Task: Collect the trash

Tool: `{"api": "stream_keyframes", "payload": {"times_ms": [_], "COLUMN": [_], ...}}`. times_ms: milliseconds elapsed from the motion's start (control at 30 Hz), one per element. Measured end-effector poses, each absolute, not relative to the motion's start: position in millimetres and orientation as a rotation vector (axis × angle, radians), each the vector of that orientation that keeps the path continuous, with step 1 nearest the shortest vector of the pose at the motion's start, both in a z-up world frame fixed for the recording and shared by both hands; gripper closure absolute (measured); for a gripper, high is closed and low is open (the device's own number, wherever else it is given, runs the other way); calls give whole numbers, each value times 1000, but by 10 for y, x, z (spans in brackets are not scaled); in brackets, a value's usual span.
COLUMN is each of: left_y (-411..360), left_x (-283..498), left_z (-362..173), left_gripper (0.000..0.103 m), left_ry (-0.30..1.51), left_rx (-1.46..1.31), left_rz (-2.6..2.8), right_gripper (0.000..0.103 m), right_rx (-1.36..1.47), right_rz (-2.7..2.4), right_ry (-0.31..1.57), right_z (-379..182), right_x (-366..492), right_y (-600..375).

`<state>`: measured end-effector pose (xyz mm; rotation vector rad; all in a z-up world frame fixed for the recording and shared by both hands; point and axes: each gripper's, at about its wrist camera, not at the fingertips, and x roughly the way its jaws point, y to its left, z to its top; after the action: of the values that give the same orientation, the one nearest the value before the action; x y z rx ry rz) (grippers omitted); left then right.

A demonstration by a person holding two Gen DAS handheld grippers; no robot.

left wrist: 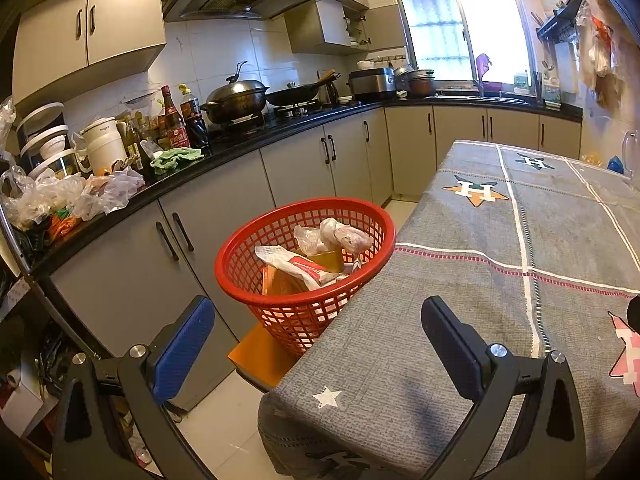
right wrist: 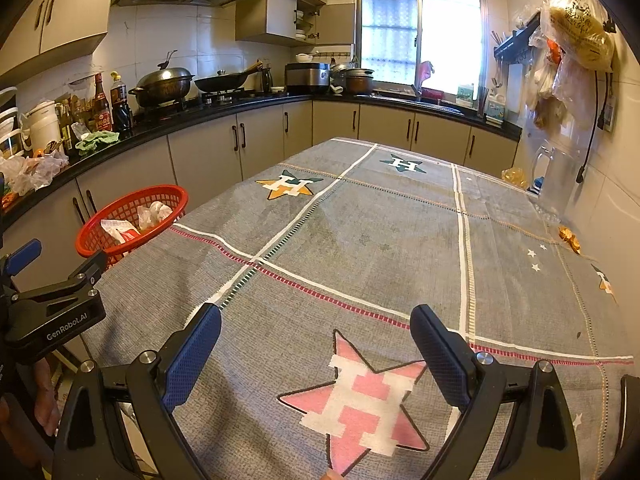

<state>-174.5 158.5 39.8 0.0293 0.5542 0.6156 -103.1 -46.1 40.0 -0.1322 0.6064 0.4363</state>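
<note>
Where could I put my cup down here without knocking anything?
The grey patterned tablecloth is bare between the red plastic basket of trash and the clear plastic jug by the wall. The black countertop is crowded with bottles, bags and pans.

Taking the red basket [left wrist: 304,264] as the mark: its mouth is open from above, though crumpled bags and wrappers [left wrist: 320,256] fill much of the inside. Its right side touches the cloth-covered table [right wrist: 360,248], whose broad middle lies bare. Left of the basket a narrow floor aisle runs along the cabinets [left wrist: 224,200]. Far across the table, a clear pitcher [right wrist: 554,180] and small yellow scraps [right wrist: 570,238] crowd the wall edge.
</note>
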Motion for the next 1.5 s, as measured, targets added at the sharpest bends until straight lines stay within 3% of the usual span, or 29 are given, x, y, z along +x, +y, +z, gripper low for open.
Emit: {"api": "stream_keyframes", "payload": {"times_ms": [1500], "left_y": [1531], "left_x": [-1761], "left_z": [428], "left_gripper": [0], "left_ry": [547], "left_rx": [33], "left_rz": [597], "right_gripper": [5], "right_rx": [-130], "right_rz": [426], "right_ry": [611], "right_z": [346], "right_x": [-1010], "right_y": [-529]}}
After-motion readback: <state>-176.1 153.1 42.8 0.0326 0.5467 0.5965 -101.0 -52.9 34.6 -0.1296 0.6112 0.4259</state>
